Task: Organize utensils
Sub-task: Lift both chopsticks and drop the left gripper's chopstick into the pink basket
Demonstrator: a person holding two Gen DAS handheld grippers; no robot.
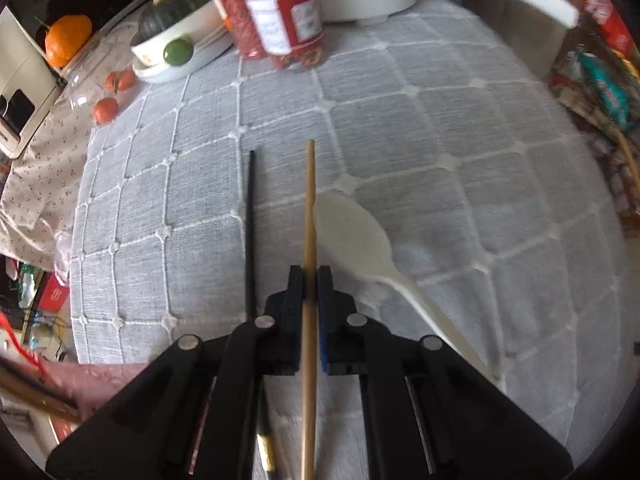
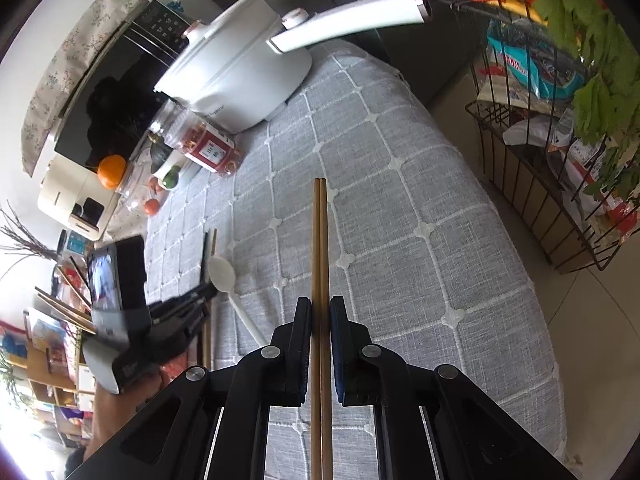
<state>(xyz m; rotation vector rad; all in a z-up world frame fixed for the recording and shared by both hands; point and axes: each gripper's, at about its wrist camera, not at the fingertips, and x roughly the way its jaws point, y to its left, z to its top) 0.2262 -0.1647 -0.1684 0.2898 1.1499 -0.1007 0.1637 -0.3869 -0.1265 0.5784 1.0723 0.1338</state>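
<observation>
My left gripper [image 1: 311, 274] is shut on a single light wooden chopstick [image 1: 309, 208] that points away over the grey quilted cloth [image 1: 440, 128]. A black chopstick [image 1: 251, 232] lies on the cloth just left of it. A white plastic spoon [image 1: 356, 232] lies to its right, handle toward the lower right. My right gripper [image 2: 320, 306] is shut on a pair of brown wooden chopsticks [image 2: 321, 240] held side by side above the cloth. From the right wrist view the left gripper [image 2: 202, 294], the spoon [image 2: 222, 272] and the black chopstick sit at the left.
A white pot [image 2: 236, 76] with a long handle stands at the far end of the cloth. Jars of red snacks [image 1: 280, 20], a white dish with a squash [image 1: 176, 36] and small fruit stand beside it. A wire rack [image 2: 540, 140] of packets stands off the right edge.
</observation>
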